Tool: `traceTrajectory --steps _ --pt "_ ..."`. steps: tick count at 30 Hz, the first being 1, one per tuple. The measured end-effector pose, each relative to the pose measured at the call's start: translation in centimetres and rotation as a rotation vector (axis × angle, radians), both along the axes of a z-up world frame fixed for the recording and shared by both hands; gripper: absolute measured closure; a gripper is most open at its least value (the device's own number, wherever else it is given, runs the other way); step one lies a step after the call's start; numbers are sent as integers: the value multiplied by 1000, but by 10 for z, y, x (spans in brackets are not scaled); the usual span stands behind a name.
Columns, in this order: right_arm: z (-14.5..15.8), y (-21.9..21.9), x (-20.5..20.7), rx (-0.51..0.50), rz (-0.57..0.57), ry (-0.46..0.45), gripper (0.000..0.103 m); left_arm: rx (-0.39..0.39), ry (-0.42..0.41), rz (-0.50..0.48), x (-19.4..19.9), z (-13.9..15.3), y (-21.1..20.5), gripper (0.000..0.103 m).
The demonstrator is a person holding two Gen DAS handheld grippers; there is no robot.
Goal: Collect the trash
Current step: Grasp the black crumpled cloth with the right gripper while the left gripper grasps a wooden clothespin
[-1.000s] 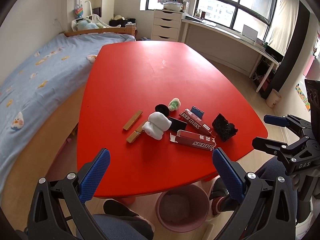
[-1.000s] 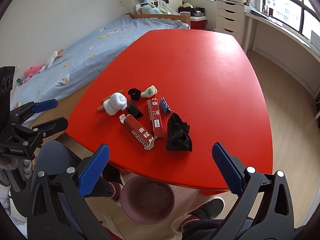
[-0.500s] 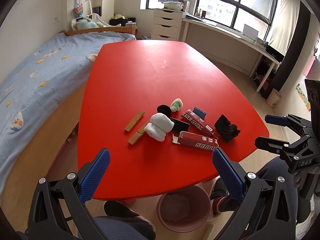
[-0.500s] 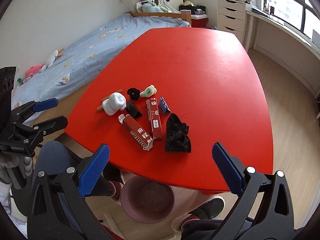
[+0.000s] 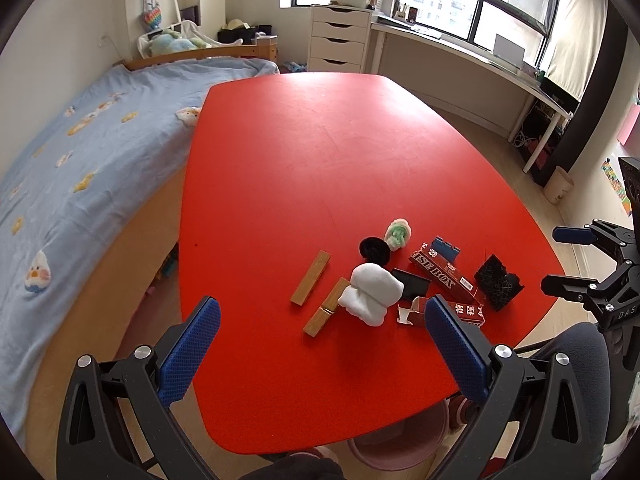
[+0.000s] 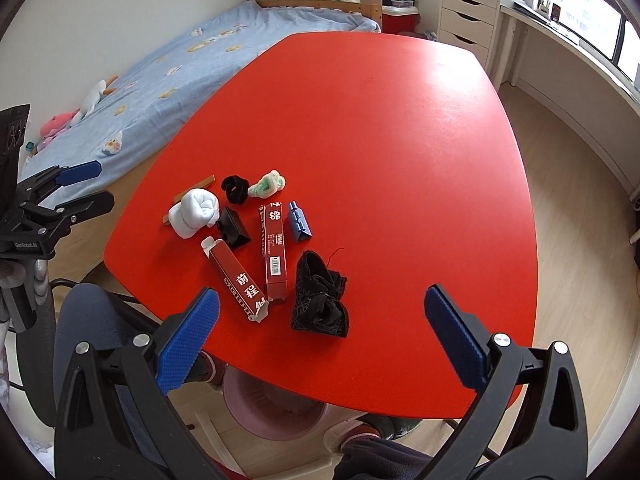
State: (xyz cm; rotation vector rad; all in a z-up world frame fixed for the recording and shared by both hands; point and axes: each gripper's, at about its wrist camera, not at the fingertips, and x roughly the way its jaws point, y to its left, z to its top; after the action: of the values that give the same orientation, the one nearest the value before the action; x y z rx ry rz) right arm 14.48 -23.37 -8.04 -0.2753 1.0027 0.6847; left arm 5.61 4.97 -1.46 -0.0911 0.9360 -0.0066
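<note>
Trash lies bunched near the front of the red table (image 5: 320, 140): a white rolled cloth (image 5: 372, 296), two red cartons (image 6: 276, 252), a crumpled black cloth (image 6: 320, 300), a black scrunchie (image 6: 235, 188), a green-white scrunchie (image 6: 268, 184), a small blue piece (image 6: 298, 222), a black folded piece (image 6: 232, 228) and two wooden blocks (image 5: 311, 277). My left gripper (image 5: 320, 312) hangs open over the table's front edge, short of the blocks and empty. My right gripper (image 6: 322, 300) is open just before the black cloth, also empty.
A pink bin (image 6: 272, 408) stands on the floor under the table's front edge, beside a person's knees and shoes. A bed (image 5: 80, 152) runs along the left side. A drawer unit (image 5: 340, 36) and a long desk sit under the windows.
Both grippers have moved forward toward the table, so the pile sits closer to the fingers in each view. Both stay open and nothing on the table has shifted.
</note>
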Motion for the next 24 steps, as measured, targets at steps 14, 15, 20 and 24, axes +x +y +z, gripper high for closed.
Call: traceTrajectory --steps 14,15,20,24 --pt "-27 14 35 -75 44 120 3 8 192 -94 69 -40 28 5" --pt "-28 15 35 -77 51 127 3 7 205 -95 72 -43 29 5" --pt "-35 20 33 -93 85 151 3 28 258 -108 84 -56 31 5" --pt "-39 20 32 -99 92 162 6 27 266 -117 84 -60 32 5"
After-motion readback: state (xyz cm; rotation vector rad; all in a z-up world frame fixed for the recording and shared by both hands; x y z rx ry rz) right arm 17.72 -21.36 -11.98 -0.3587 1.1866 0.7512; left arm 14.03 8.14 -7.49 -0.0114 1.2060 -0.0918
